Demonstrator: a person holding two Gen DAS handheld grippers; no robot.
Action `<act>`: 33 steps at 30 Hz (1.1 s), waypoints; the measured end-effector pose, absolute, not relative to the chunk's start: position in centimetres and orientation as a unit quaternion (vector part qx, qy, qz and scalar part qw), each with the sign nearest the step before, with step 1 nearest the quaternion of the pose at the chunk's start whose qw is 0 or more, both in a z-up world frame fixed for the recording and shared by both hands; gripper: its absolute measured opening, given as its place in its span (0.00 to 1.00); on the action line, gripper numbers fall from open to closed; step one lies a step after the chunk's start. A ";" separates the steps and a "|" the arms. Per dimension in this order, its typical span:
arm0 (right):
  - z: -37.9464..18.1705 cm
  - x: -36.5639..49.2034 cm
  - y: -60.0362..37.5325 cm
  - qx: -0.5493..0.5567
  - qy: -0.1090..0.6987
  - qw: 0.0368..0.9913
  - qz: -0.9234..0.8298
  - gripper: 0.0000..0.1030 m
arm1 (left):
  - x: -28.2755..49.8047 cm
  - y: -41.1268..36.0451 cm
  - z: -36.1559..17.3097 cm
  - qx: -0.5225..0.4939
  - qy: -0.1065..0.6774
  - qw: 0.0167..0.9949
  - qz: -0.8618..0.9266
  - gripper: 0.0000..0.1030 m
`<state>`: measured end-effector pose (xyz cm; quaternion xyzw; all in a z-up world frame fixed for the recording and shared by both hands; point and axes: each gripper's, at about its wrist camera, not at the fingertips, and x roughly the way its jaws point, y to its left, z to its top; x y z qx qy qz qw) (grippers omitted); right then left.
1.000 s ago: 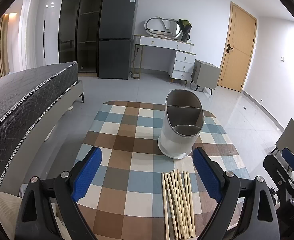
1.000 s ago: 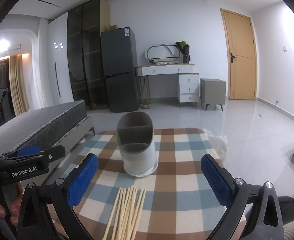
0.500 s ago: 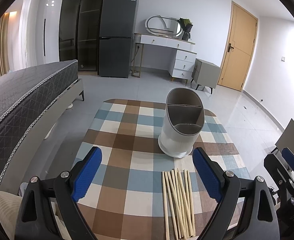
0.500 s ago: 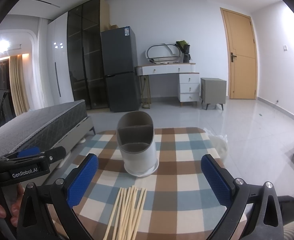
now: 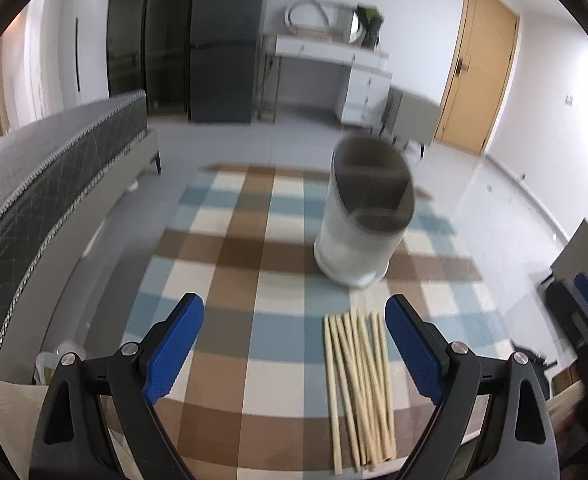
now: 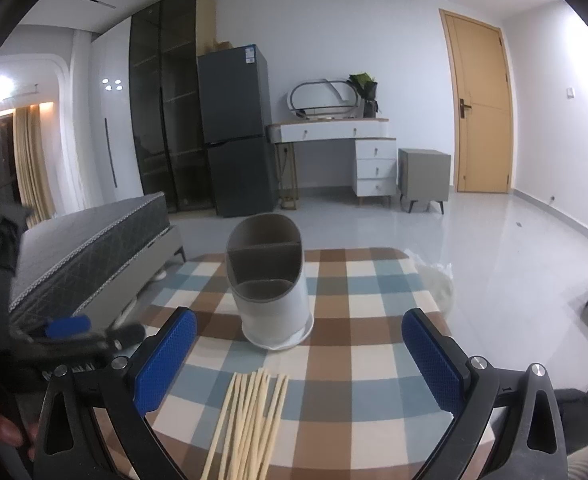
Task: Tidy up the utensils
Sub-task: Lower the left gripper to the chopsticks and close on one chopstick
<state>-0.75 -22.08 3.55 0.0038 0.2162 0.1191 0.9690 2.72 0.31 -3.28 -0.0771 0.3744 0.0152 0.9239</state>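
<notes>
Both the left gripper [image 5: 294, 336] and right gripper [image 6: 299, 350] are held wide, empty, above chopsticks [image 5: 358, 384] laid near a holder [image 5: 366, 216], which is blurred.

Loose chopsticks [image 5: 358, 384] flat, upright caddy [image 5: 364, 216] beyond

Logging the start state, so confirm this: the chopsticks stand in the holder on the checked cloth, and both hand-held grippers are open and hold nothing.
One thing is wrong. The chopsticks are not in the holder; they lie flat in a bundle on the checked cloth in front of it, and the compartments that show are empty, as the right wrist view shows. Both the left hand-held gripper and the right hand-held gripper are open and hold nothing.
</notes>
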 end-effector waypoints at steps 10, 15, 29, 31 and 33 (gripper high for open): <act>2.0 3.1 -23.2 0.026 0.263 0.959 0.104 1.00 | 6.7 -1.0 -11.5 -0.051 0.536 0.843 0.006 0.87; 1.3 4.7 -24.2 0.057 0.291 0.950 0.102 1.00 | 7.6 -1.8 -14.4 -0.033 0.589 0.808 0.006 0.86; 1.4 5.6 -25.7 0.096 0.308 0.942 0.093 1.00 | 9.2 -2.8 -14.0 -0.020 0.605 0.796 0.014 0.76; 1.0 5.9 -26.1 0.103 0.318 0.938 0.087 1.00 | 9.7 -3.1 -13.5 -0.020 0.603 0.798 0.013 0.65; 0.6 6.2 -26.5 0.112 0.329 0.934 0.083 1.00 | 10.3 -3.4 -12.9 -0.015 0.603 0.798 0.007 0.48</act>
